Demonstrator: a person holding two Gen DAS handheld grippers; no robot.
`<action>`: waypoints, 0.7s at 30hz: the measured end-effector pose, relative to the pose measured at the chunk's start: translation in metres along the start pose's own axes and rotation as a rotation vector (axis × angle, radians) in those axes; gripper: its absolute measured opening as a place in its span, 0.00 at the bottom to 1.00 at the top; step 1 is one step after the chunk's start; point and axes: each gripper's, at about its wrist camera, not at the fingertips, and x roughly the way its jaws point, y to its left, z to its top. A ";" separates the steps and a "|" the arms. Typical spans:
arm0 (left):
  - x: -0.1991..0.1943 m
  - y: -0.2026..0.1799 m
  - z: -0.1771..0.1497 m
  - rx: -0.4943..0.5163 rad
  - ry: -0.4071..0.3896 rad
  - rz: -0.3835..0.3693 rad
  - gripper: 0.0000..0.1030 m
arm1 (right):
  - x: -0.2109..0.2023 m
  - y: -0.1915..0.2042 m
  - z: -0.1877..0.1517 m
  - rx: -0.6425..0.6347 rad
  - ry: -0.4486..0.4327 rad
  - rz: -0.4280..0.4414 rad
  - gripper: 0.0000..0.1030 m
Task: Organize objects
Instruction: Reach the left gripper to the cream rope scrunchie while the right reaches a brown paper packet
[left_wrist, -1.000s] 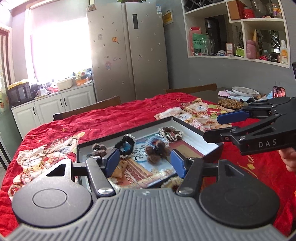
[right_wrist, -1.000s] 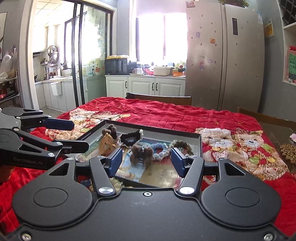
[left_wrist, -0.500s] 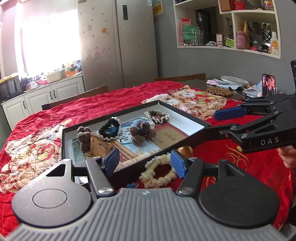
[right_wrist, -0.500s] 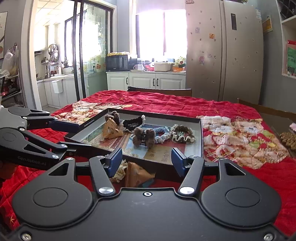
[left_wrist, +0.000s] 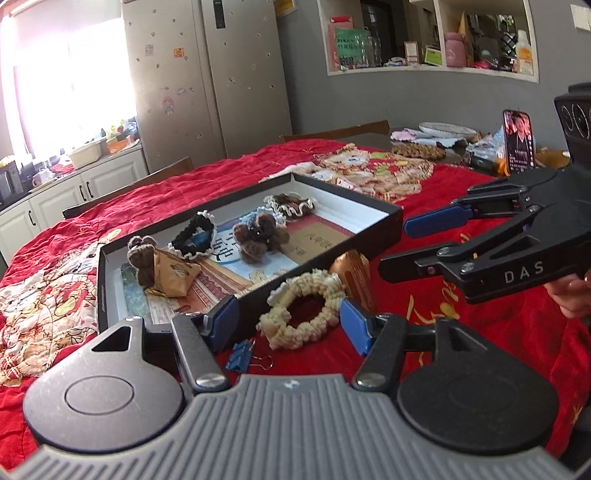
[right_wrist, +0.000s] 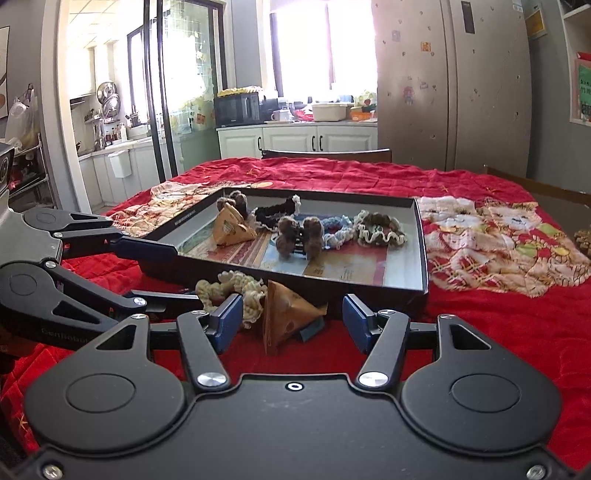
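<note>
The black tray sits mid-frame on the red-covered counter, already holding several scrunchies. Just below its near wall lie the cream scrunchie, a brown pyramid packet and a blue binder clip. Both the left gripper and right gripper have fingers spread, pinching nothing. Risk: with 2 grippers converging, the fingers could collide or nudge the tray.

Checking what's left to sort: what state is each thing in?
Black tray: open, partly filled.
Cream scrunchie: outside the tray, on the red cloth.
Brown pyramid packet: outside, on the cloth.
Blue binder clip: outside, lying flat.
Left gripper: open.
Right gripper: open.
</note>
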 end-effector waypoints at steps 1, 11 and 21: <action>0.001 0.000 -0.001 0.001 0.002 -0.002 0.72 | 0.001 -0.001 -0.001 0.005 0.002 0.002 0.56; 0.016 -0.003 -0.010 0.034 0.029 -0.001 0.71 | 0.018 0.006 -0.010 0.002 0.037 0.033 0.56; 0.029 -0.006 -0.012 0.048 0.037 0.019 0.71 | 0.043 0.002 -0.009 0.039 0.059 -0.027 0.52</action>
